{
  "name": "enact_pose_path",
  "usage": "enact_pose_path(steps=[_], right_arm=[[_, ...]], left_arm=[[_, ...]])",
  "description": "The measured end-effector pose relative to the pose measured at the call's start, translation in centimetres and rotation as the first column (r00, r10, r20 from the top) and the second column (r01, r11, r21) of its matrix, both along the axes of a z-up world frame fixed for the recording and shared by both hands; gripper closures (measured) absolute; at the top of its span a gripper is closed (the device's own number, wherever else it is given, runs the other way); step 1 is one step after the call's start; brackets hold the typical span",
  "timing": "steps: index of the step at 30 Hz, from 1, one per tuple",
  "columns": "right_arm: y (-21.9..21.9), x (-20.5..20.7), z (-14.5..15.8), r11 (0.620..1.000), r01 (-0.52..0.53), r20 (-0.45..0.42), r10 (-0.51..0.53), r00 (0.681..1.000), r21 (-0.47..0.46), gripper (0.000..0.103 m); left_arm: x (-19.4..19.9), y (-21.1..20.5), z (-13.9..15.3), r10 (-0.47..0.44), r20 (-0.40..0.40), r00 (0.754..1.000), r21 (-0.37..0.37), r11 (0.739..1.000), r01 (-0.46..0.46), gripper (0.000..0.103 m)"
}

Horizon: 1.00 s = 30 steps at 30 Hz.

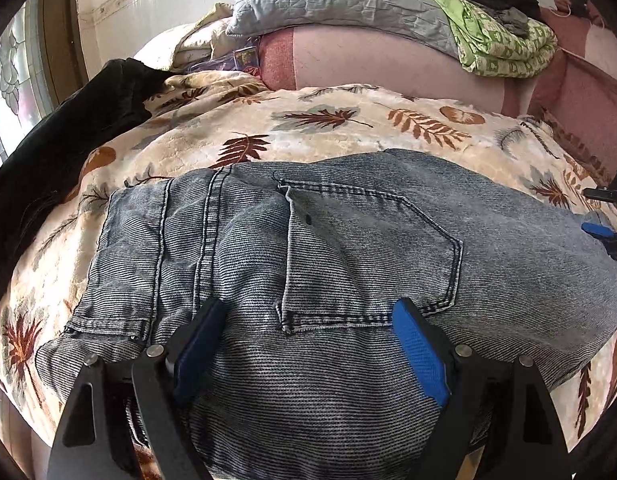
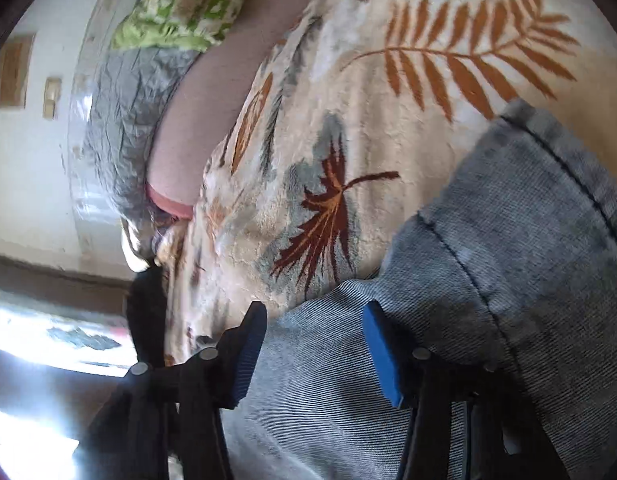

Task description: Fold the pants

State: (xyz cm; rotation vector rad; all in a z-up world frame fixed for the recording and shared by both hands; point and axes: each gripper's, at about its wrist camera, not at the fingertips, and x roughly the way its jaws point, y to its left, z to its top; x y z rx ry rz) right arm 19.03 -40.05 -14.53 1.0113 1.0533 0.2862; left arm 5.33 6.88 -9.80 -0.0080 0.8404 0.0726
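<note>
Lying lengthwise left-to-right on the bed (image 1: 348,120), jeans (image 1: 328,240); left gripper (image 1: 308,340) and right gripper (image 2: 314,344) spread above.

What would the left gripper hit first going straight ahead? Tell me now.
The left gripper, jaws open, points at the jeans; it would most likely meet the denim around the back pocket first. How much gap remains is unclear.
</note>
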Motion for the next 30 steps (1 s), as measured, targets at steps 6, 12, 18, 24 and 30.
enact_pose_path(steps=[6,12,18,24,30], right_arm=[[-1.8,-3.8,3.2,0.996,0.016,0.099,-0.007,0.995,-0.093,0.035],[-3.5,-5.7,3.7,0.993,0.008,0.08,0.001,0.997,-0.12,0.04],[-1.1,-9.6,3.4,0.98,-0.1,0.111,0.121,0.986,-0.174,0.019],[-3.1,-10.6,3.5,0.996,0.007,0.181,0.009,0.983,-0.085,0.02],[-6.2,-12.4,1.3,0.994,0.105,0.121,-0.104,0.987,0.001,0.019]], left_arm=[[-0.1,0.1,0.2,0.007,0.015,1.0,-0.011,1.0,-0.007,0.017],[-1.7,1.1,2.5,0.04,0.082,0.996,-0.007,0.999,-0.04,0.017],[-3.2,4.0,0.6,0.146,-0.052,0.988,-0.003,0.989,-0.146,0.014],[-3.5,3.8,3.1,0.172,0.005,0.985,-0.021,0.985,-0.172,0.012],[-3.1,0.4,4.5,0.092,0.044,0.995,-0.027,0.995,-0.091,0.012]])
